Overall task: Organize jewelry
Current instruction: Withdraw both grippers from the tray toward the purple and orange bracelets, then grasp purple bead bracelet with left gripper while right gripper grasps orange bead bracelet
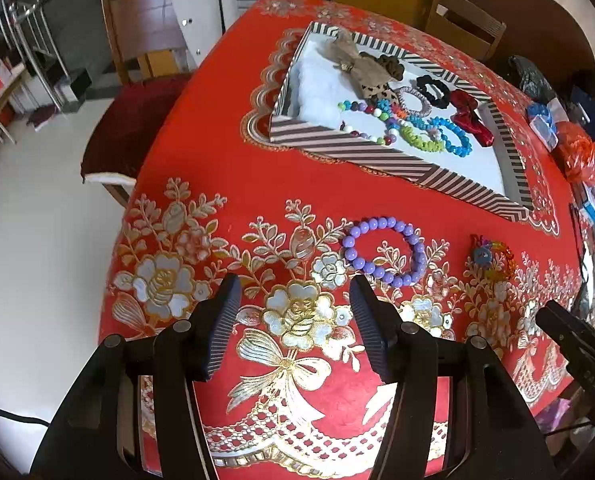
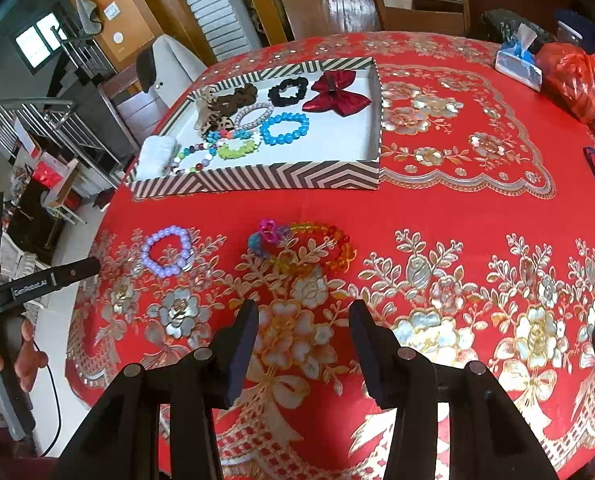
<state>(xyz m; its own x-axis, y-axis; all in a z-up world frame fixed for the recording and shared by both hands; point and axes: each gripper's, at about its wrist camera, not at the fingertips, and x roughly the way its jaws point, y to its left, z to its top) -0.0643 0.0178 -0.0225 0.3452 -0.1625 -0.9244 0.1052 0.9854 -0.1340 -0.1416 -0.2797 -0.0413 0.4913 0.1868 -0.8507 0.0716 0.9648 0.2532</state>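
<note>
- We find the purple bead bracelet (image 1: 385,251) flat on the red surface (image 1: 257,184), just ahead-right of the left gripper (image 1: 295,300); fingers apart, empty.
- Right gripper (image 2: 303,316): fingers apart, empty; rainbow bracelet (image 2: 317,246) ahead.
- We judge each hand nearer its own bracelet; striped box (image 2: 257,180) beyond.

- The left gripper (image 1: 295,292) is held pointing steeply downward, its jaws spread wide with nothing between them.
- The right gripper (image 2: 303,316) is likewise angled down, jaws apart and empty.
- The left gripper's handle is gripped by a hand (image 2: 15,364).
</note>
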